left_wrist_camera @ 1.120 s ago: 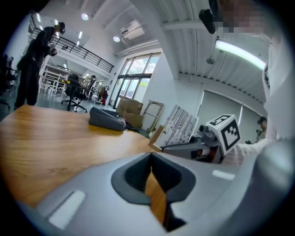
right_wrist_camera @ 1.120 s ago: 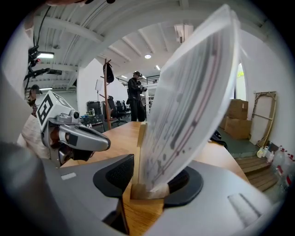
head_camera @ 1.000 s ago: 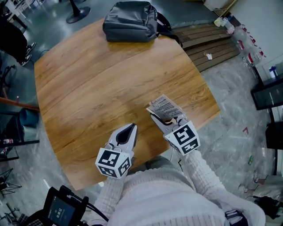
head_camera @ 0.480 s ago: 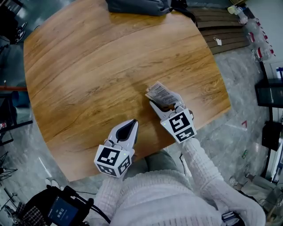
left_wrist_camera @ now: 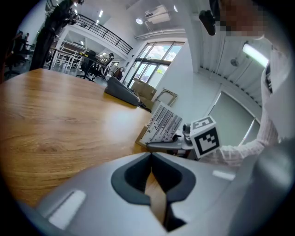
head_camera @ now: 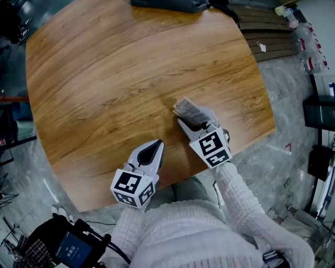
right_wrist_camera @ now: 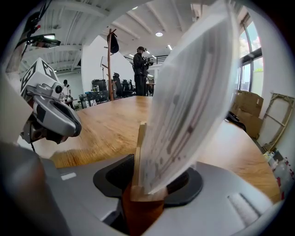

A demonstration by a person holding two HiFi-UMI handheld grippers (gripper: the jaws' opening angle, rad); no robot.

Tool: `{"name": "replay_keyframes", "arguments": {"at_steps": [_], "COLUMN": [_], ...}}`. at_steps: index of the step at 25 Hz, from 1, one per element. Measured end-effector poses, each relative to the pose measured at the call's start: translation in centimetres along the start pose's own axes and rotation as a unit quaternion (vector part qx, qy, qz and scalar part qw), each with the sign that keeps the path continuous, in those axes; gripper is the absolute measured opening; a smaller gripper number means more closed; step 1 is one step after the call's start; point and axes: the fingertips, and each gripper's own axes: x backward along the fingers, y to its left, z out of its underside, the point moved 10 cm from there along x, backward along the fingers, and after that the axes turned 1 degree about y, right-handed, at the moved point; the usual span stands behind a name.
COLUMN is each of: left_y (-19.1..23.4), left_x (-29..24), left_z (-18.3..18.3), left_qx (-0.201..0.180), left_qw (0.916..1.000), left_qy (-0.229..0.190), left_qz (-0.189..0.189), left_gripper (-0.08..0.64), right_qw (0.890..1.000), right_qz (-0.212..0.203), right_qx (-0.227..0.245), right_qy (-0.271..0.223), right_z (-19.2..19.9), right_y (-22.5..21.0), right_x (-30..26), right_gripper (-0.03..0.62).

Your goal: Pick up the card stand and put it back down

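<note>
The card stand is a small wooden block with a printed white card upright in its slot. My right gripper is shut on the wooden base near the table's front right edge. Whether the base touches the tabletop I cannot tell. In the left gripper view the stand shows to the right, with the right gripper behind it. My left gripper is shut and empty, its jaws together, a short way left of the stand. It also appears in the right gripper view as the left gripper.
A dark backpack lies at the table's far edge, also visible as the backpack. Slatted wooden boards lie on the floor beyond the far right corner. The table's front edge runs just under both grippers. People stand far back.
The head view has shifted, so the table sits higher and the backpack is nearly out of frame. Both grippers and the stand keep their places on the table.
</note>
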Motion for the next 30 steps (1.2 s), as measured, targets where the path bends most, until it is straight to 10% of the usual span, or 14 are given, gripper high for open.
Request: {"name": "replay_keyframes", "arguments": {"at_steps": [15, 30], "left_y": [-2.6, -7.6], "left_x": [-0.3, 2.3], "left_z": [-2.5, -4.6], "left_qx": [-0.036, -0.108], "left_qw": [0.9990, 0.9914], "left_qy": [-0.005, -0.034], "left_qz": [0.027, 0.064], "left_gripper": [0.008, 0.008], "right_qw": [0.999, 0.984], "right_qz": [0.014, 0.049], "right_qx": [-0.038, -0.049], "right_qy": [-0.014, -0.163], "right_z": [0.9, -3.7], "right_y": [0.2, 4.9], "right_x": [4.1, 15.5], "right_gripper": [0.224, 0.002]}}
